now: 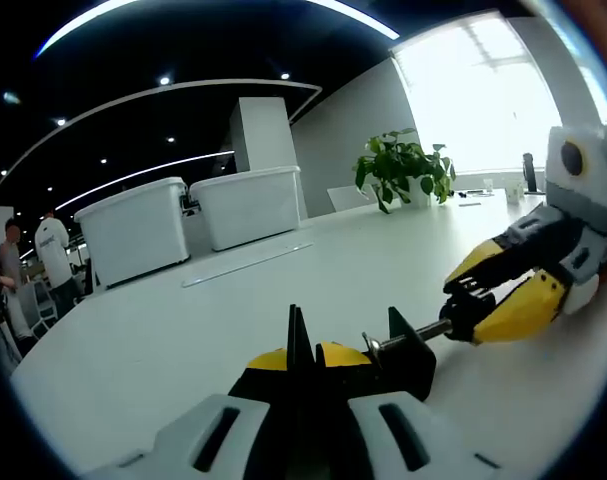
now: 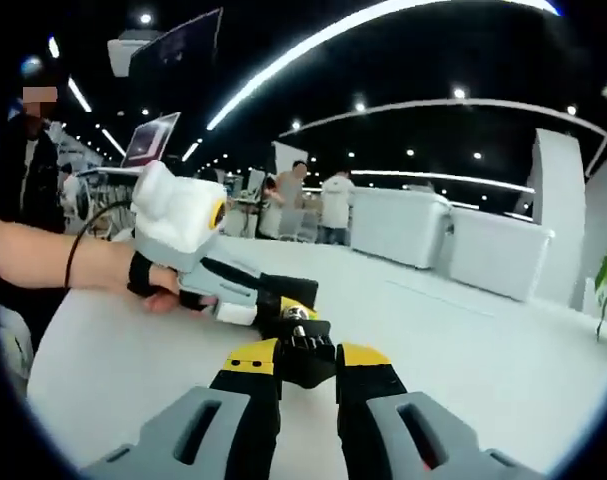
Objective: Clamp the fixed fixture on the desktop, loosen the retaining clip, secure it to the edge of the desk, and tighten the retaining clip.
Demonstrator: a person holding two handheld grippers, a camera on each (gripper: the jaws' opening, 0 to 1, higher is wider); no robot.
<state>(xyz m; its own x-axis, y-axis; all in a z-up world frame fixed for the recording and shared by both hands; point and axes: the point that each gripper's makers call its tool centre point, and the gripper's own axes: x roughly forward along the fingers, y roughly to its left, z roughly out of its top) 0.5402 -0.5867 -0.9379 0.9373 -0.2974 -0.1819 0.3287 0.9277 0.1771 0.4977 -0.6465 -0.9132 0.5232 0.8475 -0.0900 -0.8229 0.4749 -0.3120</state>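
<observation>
Where the white counter (image 1: 213, 330) carries the work, a small black clamp fixture (image 1: 398, 352) is seen held between the two grippers. Seen from the left gripper view, the left gripper (image 1: 305, 365) is closed with its yellow-tipped fingers (image 1: 268, 362) together on the near end of the fixture, whose upright black plate rises between them. From the fixture's body a metal screw (image 1: 423, 333) is shown running to the right, and its outer end is gripped by the right gripper (image 1: 468, 300), which enters from the right edge with its fingers pressed on the screw's knob. Within the right gripper view, the right gripper (image 2: 308, 358) is shown with its fingers (image 2: 253, 360) clamped on the black knob (image 2: 305, 352); just beyond it the left gripper (image 2: 283, 300) is held by a person's hand (image 2: 158, 290) with a dark band on the wrist. The fixture lies low over the counter, well in from any visible edge. Behind it, two white storage bins (image 1: 188, 222) and a potted plant (image 1: 403, 168) are placed at the far side of the counter. People (image 2: 318, 205) are seen standing in the background of the room.
</observation>
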